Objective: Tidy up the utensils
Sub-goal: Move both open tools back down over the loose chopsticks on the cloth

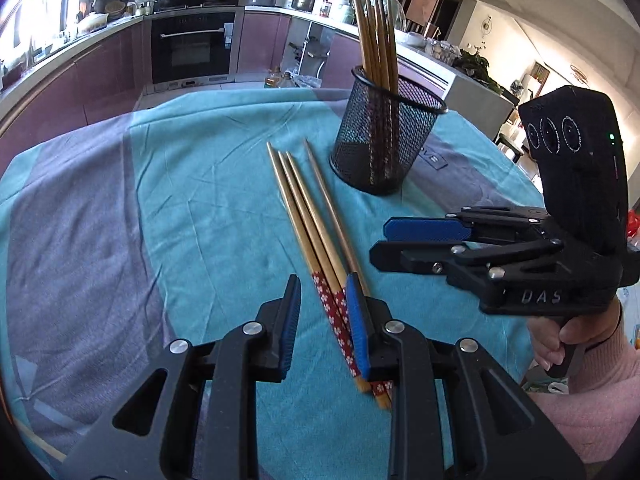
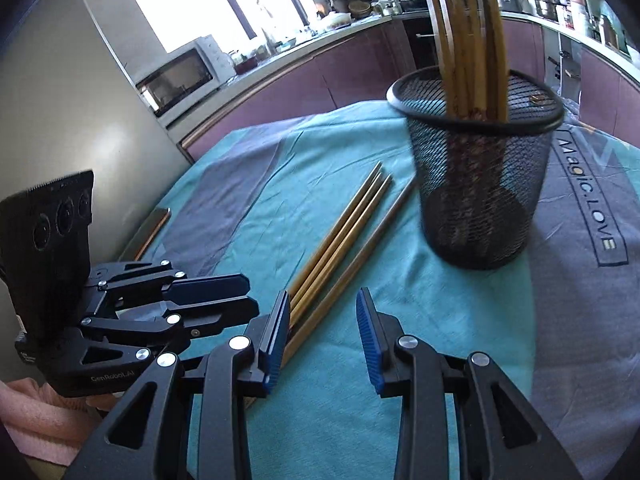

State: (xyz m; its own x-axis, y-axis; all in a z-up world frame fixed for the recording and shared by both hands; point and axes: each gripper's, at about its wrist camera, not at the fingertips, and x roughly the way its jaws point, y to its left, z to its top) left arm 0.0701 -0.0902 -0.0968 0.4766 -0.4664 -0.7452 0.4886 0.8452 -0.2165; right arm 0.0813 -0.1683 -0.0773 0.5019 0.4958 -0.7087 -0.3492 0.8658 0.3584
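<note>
**Chopsticks on the cloth, mesh cup behind, two grippers over them**

Readable stuff first: "DAS" on the side of the right gripper (image 1: 424, 246), "CenRoboLAI" or close to it on the left gripper (image 2: 224, 300) body, and "Magic. LOVE" printed on the tablecloth (image 2: 588, 196) to the right of the cup.

Four loose chopsticks (image 1: 316, 224) lying flat on the teal and grey cloth, tips pointing far, red flower-patterned ends near. Black mesh cup (image 1: 386, 140) standing upright just beyond and to the right, with a bunch of chopsticks in the cup (image 1: 376, 28) sticking up out of it.

Left gripper jaws parted, nothing pinched; right-hand pad sitting over the patterned ends, can't tell if touching. Right gripper jaws also apart and empty, hanging over bare cloth just right of the loose sticks.

Around: oven (image 1: 192, 46) and purple cabinets at the far side, microwave (image 2: 180, 76) on the counter, pink sleeve (image 1: 592, 392) at the edge.
</note>
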